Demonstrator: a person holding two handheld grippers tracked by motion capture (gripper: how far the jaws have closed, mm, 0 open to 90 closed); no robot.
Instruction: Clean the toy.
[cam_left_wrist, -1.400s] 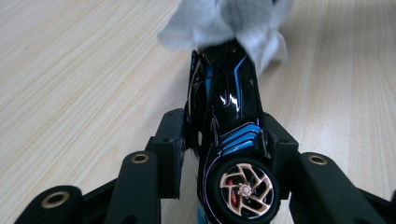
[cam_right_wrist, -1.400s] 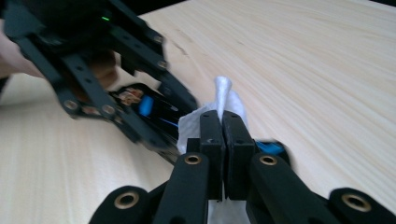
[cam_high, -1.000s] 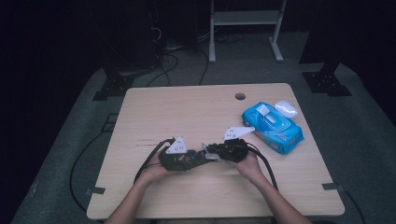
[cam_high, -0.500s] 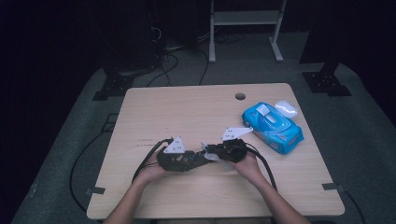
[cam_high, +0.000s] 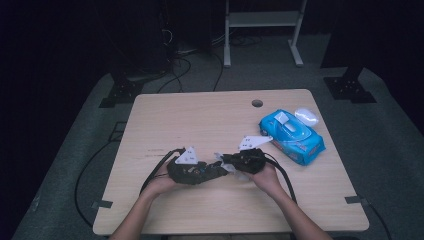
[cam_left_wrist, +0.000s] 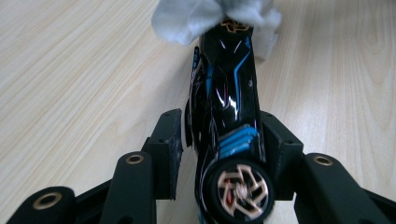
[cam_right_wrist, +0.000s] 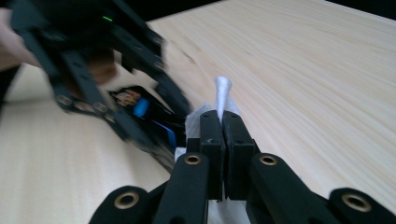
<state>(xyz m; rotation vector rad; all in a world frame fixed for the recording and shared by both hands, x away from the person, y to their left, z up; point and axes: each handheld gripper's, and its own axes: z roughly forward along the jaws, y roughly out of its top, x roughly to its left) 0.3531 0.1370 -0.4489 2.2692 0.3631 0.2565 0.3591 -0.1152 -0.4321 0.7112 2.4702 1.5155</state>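
now left gripper loosens around toy car.

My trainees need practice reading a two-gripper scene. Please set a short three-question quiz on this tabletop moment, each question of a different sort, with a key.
1. True or false: the right gripper is shut on a white wipe.
2. What does the left gripper have between its jaws? A) a toy car B) a spoon C) a bottle
3. Fill in: the blue pack of wipes lies toward the table's ____ edge in the high view.

Key
1. True: the pads press together on the wipe.
2. A: a black toy car with blue stripes, its far end against the wipe.
3. Right, on the wooden table.
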